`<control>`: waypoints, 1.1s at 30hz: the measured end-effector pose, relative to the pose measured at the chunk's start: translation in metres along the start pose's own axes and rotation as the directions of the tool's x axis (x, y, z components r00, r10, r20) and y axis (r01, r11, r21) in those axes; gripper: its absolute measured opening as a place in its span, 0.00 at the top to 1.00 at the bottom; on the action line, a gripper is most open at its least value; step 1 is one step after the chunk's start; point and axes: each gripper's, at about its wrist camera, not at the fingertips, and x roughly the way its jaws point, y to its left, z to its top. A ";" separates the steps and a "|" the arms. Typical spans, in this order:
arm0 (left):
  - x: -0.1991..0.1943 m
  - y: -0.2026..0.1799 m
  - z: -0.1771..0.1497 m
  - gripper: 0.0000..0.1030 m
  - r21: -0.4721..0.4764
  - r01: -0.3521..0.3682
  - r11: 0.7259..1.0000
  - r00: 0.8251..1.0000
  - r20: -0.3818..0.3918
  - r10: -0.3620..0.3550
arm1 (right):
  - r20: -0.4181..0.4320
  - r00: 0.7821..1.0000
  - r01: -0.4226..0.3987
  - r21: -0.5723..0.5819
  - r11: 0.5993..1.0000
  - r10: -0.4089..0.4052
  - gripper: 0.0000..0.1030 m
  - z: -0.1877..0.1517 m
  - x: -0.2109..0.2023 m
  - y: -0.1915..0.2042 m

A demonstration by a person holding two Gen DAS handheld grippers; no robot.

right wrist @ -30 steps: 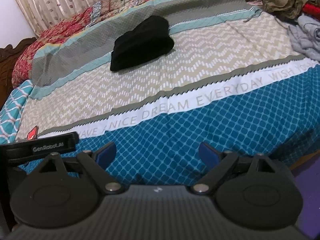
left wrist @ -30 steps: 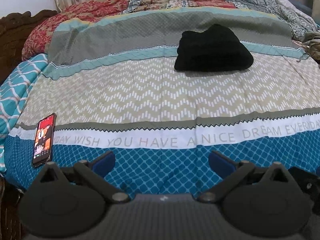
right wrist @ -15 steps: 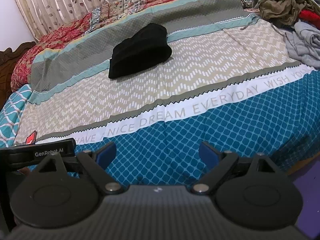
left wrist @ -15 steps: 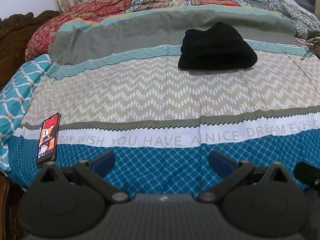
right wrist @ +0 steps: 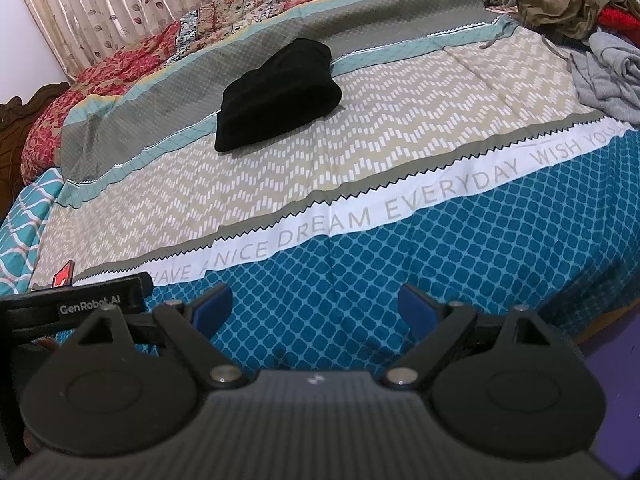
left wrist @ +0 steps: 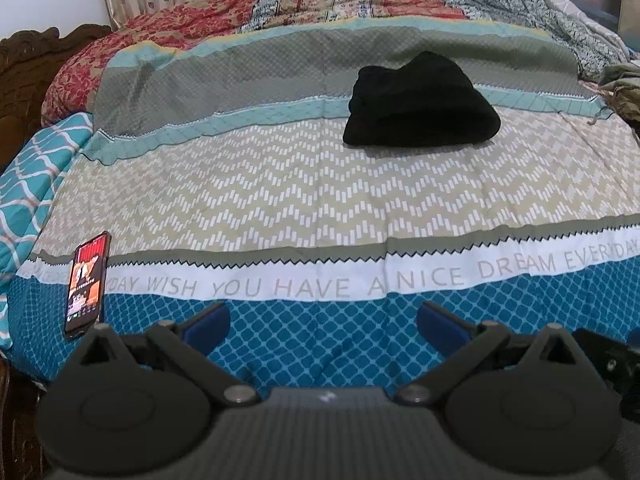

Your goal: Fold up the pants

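The black pants (left wrist: pixel 420 108) are left bundled mid-bed (left wrist: pixel 280 184) — soft, light, floppy stuff, best pinched at a loose edge or the waistband. Left tool (left wrist: pixel 322 320) and right tool (right wrist: pixel 316 306) are held wide apart, empty — nowhere near it.

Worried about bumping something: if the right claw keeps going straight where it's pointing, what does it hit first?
Probably the bedspread: the open right claw points down at its blue patterned band, nothing between. The folded black pants lie well beyond.

Patterned bed (left wrist: pixel 320 200) with folded black pants (left wrist: pixel 420 108), phone (left wrist: pixel 87 280), heaped clothes (right wrist: pixel 568 0).
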 end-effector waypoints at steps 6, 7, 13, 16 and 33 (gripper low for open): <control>-0.007 0.001 -0.001 0.00 -0.007 0.034 0.999 0.999 0.035 -0.034 | -0.007 1.000 -0.001 0.004 1.000 0.001 0.11 -0.001 0.002 0.000; -0.006 0.001 -0.001 0.00 -0.004 0.032 0.999 0.999 0.034 -0.032 | -0.009 1.000 -0.002 0.004 1.000 0.002 0.11 -0.001 0.002 -0.001; -0.004 -0.004 -0.003 0.00 0.019 0.005 1.000 1.000 0.018 -0.005 | -0.017 1.000 -0.006 0.009 1.000 0.006 0.11 -0.001 0.003 -0.002; -0.001 -0.002 -0.003 0.00 0.020 -0.001 1.000 1.000 0.003 0.001 | -0.021 1.000 -0.006 0.010 1.000 0.006 0.11 -0.002 0.003 -0.002; 0.011 0.001 -0.007 0.00 0.017 -0.054 0.998 0.997 -0.053 0.054 | -0.043 0.999 -0.007 0.025 1.000 0.008 0.11 -0.003 0.007 -0.003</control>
